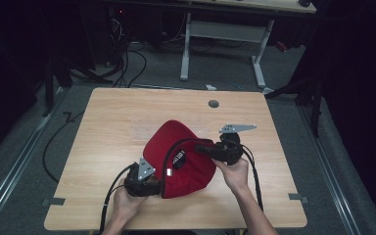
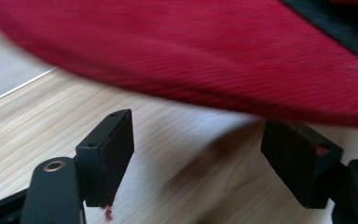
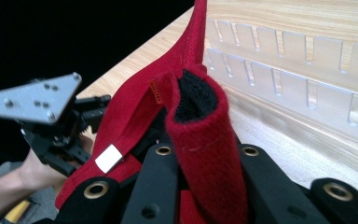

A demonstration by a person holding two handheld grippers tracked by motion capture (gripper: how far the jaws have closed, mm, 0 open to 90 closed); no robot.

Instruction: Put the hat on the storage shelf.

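Note:
A red cap (image 1: 176,134) with a black lining lies mid-table on the wooden table (image 1: 117,112). My right gripper (image 1: 199,148) reaches in from the right and is shut on a folded piece of the cap's rim. In the right gripper view that red fold (image 3: 200,126) stands up between the jaws of this gripper (image 3: 205,156). My left gripper (image 1: 158,186) sits at the cap's near left edge. In its own view the left gripper (image 2: 200,140) is open, nothing lies between its jaws, and the red cloth (image 2: 214,56) hangs just beyond them.
A clear slotted plate (image 3: 298,60) lies flat on the table beside the cap. A round cable hole (image 1: 213,104) sits near the far edge. Behind the table stands another desk frame (image 1: 223,32), and cables (image 1: 127,63) lie on the floor.

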